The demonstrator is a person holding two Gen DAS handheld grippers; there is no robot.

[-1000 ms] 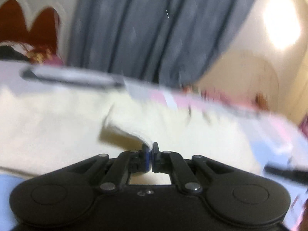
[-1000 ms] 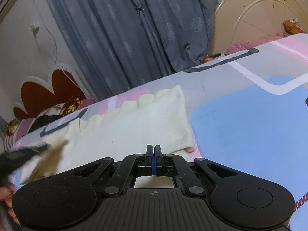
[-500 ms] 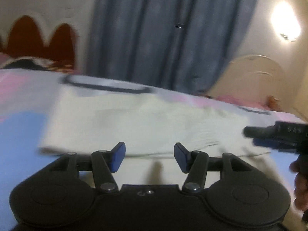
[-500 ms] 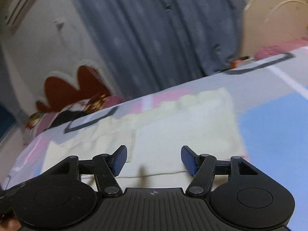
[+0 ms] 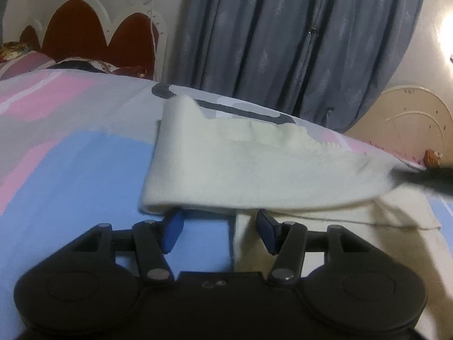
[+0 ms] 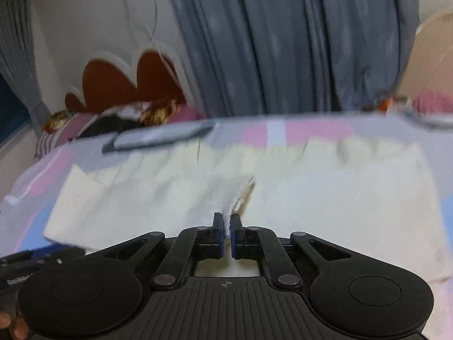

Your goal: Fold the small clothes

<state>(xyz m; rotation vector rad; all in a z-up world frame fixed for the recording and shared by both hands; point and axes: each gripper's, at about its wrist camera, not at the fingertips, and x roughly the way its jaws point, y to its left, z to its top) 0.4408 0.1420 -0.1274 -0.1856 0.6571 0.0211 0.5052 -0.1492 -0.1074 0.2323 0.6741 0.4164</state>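
A cream cloth (image 5: pixel 254 175) lies partly folded across the patterned bedspread (image 5: pixel 85 170). My left gripper (image 5: pixel 220 226) stands open just short of the cloth's near folded edge, with nothing between its blue pads (image 5: pixel 174 226). In the right wrist view my right gripper (image 6: pixel 226 228) is shut on a raised edge of the cream cloth (image 6: pixel 339 198), and a tuft of fabric shows between its pads. The right gripper (image 5: pixel 427 180) appears as a dark blur at the cloth's right end in the left wrist view. The left gripper (image 6: pixel 36 260) shows at the lower left of the right wrist view.
The bed has a pink, blue and grey cover. A red scalloped headboard (image 5: pixel 85 34) and pillows (image 6: pixel 119 119) are at the far left. Grey curtains (image 5: pixel 283 42) hang behind the bed. A cream rounded board (image 5: pixel 410 119) stands at the far right.
My left gripper let go of the cloth corner, opened and moved to the left end. My right gripper opened, shifted sideways and closed on the cloth's edge.
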